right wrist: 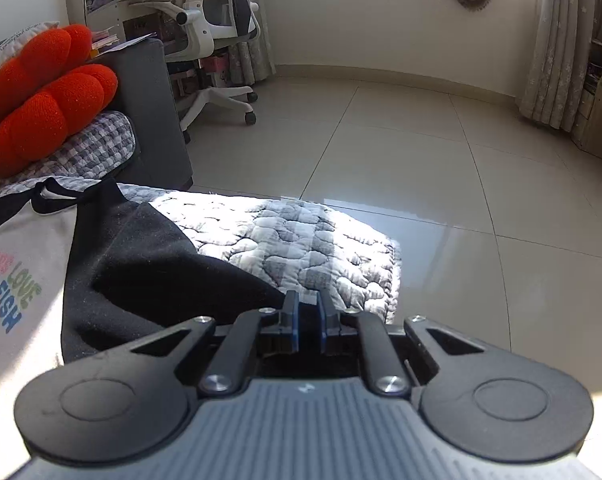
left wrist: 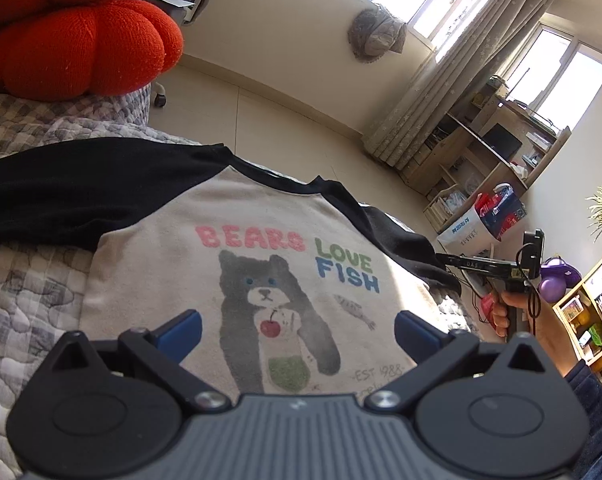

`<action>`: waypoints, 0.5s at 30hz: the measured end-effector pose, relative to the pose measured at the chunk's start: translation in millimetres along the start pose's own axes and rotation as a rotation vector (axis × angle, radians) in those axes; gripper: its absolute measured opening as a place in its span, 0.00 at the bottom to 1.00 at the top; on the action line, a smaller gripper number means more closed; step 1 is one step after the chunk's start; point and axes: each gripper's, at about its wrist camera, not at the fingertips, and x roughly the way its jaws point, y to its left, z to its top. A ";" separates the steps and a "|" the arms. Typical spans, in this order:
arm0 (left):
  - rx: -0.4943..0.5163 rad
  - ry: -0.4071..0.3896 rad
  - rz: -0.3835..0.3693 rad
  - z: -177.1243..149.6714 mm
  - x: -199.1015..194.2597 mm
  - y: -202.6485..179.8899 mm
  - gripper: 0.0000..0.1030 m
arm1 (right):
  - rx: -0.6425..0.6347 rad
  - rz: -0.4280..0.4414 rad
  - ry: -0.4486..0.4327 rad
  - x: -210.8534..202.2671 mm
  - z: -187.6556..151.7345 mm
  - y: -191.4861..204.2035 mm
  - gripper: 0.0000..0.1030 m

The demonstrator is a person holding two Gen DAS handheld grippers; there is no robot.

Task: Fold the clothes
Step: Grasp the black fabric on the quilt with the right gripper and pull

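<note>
While the raglan shirt point(left wrist: 237, 248) is lying print-up on the quilted cover point(right wrist: 301, 240), the left gripper point(left wrist: 297, 332) is hovering above the shirt's lower front with its jaws spread wide and nothing between them. The right gripper point(right wrist: 308, 320) is sitting at the shirt's black sleeve point(right wrist: 149, 272), jaws nearly closed; whether they are pinching the sleeve's edge I cannot tell. Beyond the shirt's sleeve, the cover is ending at bare tiled floor point(right wrist: 421, 152).

Cream raglan T-shirt point(left wrist: 173, 264) with black sleeves mid-frame, spread on grey quilted cover point(left wrist: 25, 304), left gripper point(left wrist: 297, 330) wide open at bottom, red knitted cushion point(left wrist: 77, 40) upper left
</note>
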 end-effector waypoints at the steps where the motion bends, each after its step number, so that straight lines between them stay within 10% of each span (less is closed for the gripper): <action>1: -0.003 0.000 -0.001 -0.2 -1.0 0.7 1.00 | 0.011 -0.001 -0.008 -1.0 -1.5 1.2 0.18; 4: -0.010 -0.002 -0.004 -0.7 -3.8 2.8 1.00 | 0.084 0.042 -0.045 -9.6 -1.3 -5.5 0.27; 6: -0.014 -0.006 -0.006 -0.6 -6.2 4.2 1.00 | 0.144 0.084 -0.079 -15.6 -3.3 -12.8 0.54; 9: -0.023 -0.009 -0.006 0.2 -9.2 7.0 1.00 | 0.163 0.065 -0.066 -14.2 -7.3 -14.6 0.57; 15: -0.021 -0.008 -0.016 0.5 -10.3 6.1 1.00 | 0.111 -0.033 -0.015 -2.9 -7.3 -6.0 0.11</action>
